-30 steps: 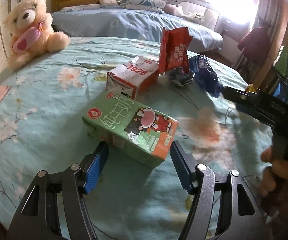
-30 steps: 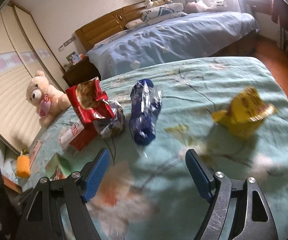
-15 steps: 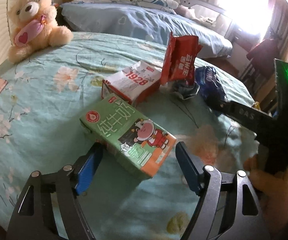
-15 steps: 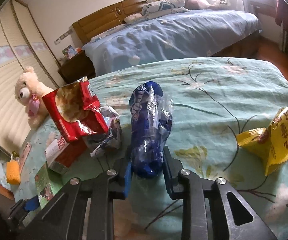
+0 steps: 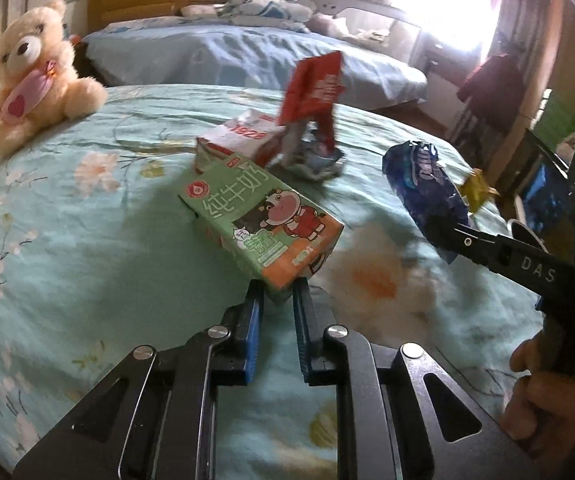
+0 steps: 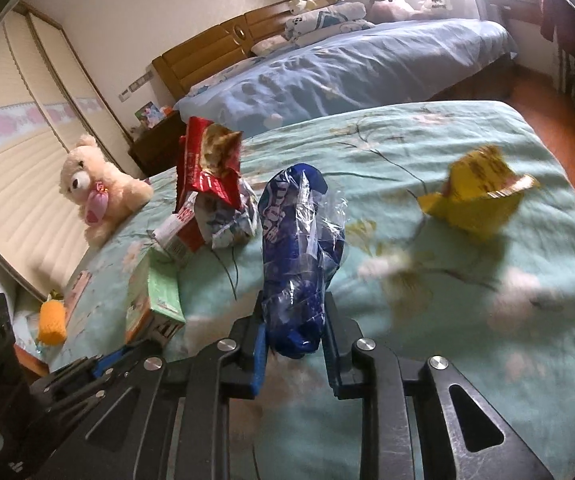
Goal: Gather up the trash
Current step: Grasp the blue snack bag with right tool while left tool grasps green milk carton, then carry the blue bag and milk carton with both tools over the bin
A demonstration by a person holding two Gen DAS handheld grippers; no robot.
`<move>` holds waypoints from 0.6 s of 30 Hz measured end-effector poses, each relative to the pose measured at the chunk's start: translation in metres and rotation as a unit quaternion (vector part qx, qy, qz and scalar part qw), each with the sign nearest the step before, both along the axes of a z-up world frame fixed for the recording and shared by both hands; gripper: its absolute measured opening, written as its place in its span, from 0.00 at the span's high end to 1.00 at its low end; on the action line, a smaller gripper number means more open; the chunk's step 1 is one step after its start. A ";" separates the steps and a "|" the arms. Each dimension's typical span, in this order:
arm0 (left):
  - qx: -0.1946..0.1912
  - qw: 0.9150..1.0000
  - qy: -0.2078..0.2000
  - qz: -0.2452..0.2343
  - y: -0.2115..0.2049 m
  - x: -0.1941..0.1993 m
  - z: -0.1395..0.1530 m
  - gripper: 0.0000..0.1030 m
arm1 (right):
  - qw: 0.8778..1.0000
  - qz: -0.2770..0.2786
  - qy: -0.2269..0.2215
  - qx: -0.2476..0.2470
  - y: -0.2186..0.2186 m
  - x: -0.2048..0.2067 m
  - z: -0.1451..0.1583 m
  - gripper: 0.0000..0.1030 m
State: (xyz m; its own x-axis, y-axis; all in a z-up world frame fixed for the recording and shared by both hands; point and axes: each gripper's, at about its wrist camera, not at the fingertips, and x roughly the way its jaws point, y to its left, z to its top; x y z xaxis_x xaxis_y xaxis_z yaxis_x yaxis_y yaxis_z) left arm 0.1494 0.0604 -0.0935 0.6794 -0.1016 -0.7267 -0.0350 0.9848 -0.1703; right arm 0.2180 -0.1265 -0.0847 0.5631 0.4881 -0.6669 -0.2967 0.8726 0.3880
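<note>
We record the yellow wrapper (image 6: 475,200) as motion-blurred, its print unreadable, and largely hidden behind the blue wrapper (image 5: 427,196) in the left wrist view. The red snack bag (image 5: 315,84) is smeared, lettering illegible. The green milk carton (image 6: 155,300) shows us only one end; its far side is hidden.

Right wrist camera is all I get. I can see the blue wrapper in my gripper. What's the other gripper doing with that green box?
Observer: The left gripper is shut on the near corner of the green milk carton.
Operator: What's on top of the box?
Observer: A cartoon cow in red clothes.
Operator: Is my wrapper off the bed?
Observer: Seen from the side, the blue snack wrapper sticks out of the right gripper, seemingly clear of the bedspread.
</note>
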 end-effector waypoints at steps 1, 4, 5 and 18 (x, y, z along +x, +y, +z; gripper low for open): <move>-0.001 1.000 -0.005 -0.004 -0.002 -0.003 0.001 0.87 | 1.000 -0.002 0.000 0.002 -0.003 -0.003 0.000 0.77; -0.002 1.000 -0.012 -0.021 -0.011 -0.009 0.004 0.88 | 1.000 -0.010 -0.001 0.007 -0.014 -0.011 0.003 0.77; -0.001 1.000 -0.013 -0.027 -0.015 -0.010 0.005 0.88 | 1.000 -0.012 -0.002 0.009 -0.017 -0.014 0.004 0.78; 0.005 0.992 -0.022 -0.121 -0.083 -0.025 0.011 0.89 | 0.998 -0.065 -0.006 0.018 -0.076 -0.047 0.008 0.78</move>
